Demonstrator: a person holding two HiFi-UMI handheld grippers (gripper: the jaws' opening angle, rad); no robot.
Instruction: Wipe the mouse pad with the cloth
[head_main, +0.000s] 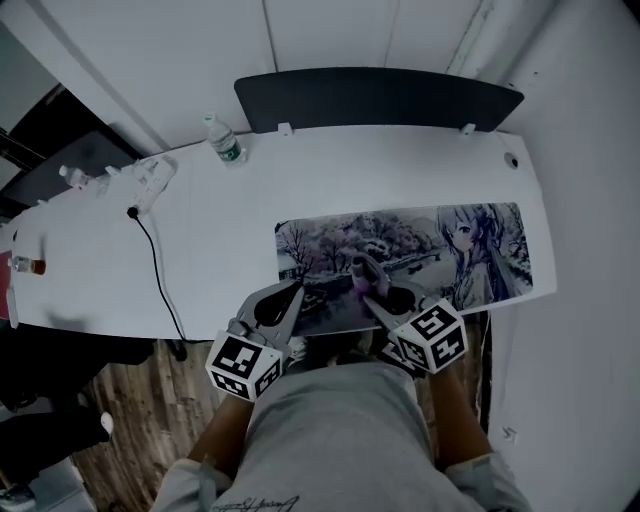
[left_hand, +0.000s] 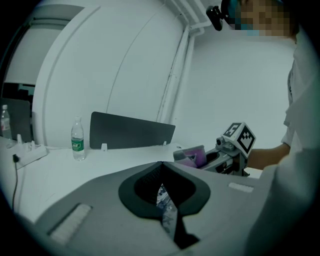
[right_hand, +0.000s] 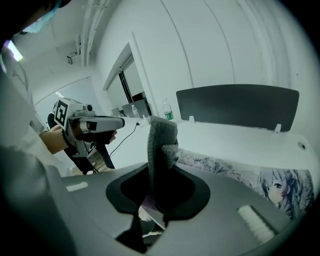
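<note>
The printed mouse pad (head_main: 400, 250) lies flat on the right half of the white desk (head_main: 220, 220). My right gripper (head_main: 363, 281) is shut on a folded grey-purple cloth (head_main: 360, 270) and holds it over the pad's front-left part. In the right gripper view the cloth (right_hand: 161, 150) stands up between the jaws, with the pad (right_hand: 235, 172) beyond. My left gripper (head_main: 297, 289) hovers over the pad's front-left corner, shut with nothing in it. The left gripper view shows the jaws meeting, a slit of pad print below them, and the cloth (left_hand: 192, 156) off to the right.
A water bottle (head_main: 224, 140) stands at the desk's back left, in front of a dark panel (head_main: 380, 97). A power strip (head_main: 152, 180) and its black cable (head_main: 160, 275) lie left of the pad. A small bottle (head_main: 28, 265) lies at the far left.
</note>
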